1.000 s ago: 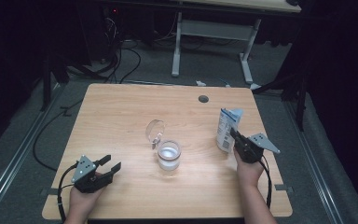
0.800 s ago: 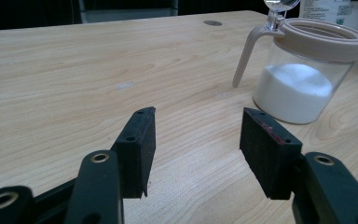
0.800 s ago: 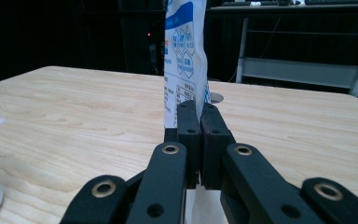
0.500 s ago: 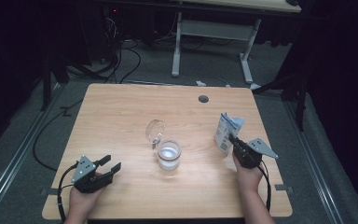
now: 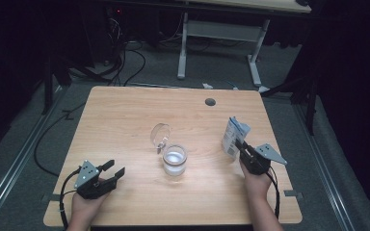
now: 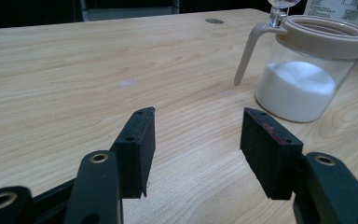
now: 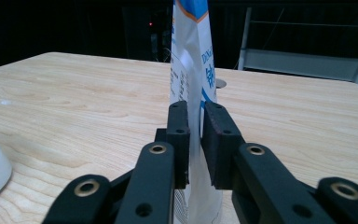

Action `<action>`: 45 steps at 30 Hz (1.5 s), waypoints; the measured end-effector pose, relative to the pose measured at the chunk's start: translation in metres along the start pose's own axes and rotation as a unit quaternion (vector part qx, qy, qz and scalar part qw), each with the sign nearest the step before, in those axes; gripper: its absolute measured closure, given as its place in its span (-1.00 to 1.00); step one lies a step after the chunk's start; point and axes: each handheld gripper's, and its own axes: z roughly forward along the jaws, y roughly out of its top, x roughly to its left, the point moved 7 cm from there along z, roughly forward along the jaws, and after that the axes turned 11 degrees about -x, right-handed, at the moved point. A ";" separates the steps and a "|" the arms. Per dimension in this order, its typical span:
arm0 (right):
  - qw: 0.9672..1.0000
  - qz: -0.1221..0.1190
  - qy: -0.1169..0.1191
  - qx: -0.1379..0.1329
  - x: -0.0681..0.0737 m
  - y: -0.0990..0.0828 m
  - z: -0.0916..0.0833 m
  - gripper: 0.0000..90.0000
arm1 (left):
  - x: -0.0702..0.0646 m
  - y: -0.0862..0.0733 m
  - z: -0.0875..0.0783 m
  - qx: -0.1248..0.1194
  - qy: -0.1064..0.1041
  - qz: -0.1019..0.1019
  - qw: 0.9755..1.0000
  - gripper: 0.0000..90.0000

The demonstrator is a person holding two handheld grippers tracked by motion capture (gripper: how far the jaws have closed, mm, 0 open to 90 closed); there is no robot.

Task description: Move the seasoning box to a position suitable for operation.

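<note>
A white and blue paper bag (image 5: 233,137) stands upright on the wooden table (image 5: 125,120) at the right. My right gripper (image 5: 239,148) reaches it from the near side. In the right gripper view the bag (image 7: 191,60) fills the narrow gap of that gripper (image 7: 195,116). The jaws have just been opening, and both pads still lie against the bag. A glass jar (image 5: 174,161) of white powder sits mid-table, its hinged lid (image 5: 160,134) tipped back. My left gripper (image 5: 113,169) rests at the front left, open and empty. Its own view shows the gripper (image 6: 196,135) left of the jar (image 6: 307,79).
A round cable hole (image 5: 210,102) marks the table's far side. Beyond the table stand a white desk frame (image 5: 221,33) and cables on a dark floor. Bare wood lies between the jar and my left gripper.
The right gripper and the bag shifted slightly toward the near edge. The bag tilted half a second ago and now stands straighter on the table. The left gripper has kept still.
</note>
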 end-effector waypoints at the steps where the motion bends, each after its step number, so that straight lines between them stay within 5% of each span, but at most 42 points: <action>1: 1.000 -0.001 -0.001 0.001 0.000 0.000 0.000 0.76 | 0.000 0.000 0.000 0.000 0.000 0.000 1.000 0.01; 15: 1.000 -0.007 -0.011 0.023 0.004 -0.003 -0.006 0.31 | -0.004 0.000 0.002 0.005 -0.007 0.003 1.000 0.02; 28: 0.999 -0.010 -0.008 0.041 0.015 -0.010 -0.033 0.25 | -0.011 -0.001 0.008 0.018 -0.020 -0.007 1.000 0.02; 34: 0.998 -0.037 -0.002 0.048 0.028 -0.013 -0.045 0.24 | -0.015 0.000 0.011 0.017 -0.007 0.004 1.000 -0.01; 39: 0.998 -0.027 0.021 0.056 0.038 -0.018 -0.049 0.23 | -0.018 -0.002 0.015 0.019 0.005 -0.004 1.000 -0.05; 45: 0.996 -0.019 0.044 0.070 0.047 -0.022 -0.048 0.21 | -0.025 -0.002 0.018 0.034 -0.004 -0.007 0.999 -0.03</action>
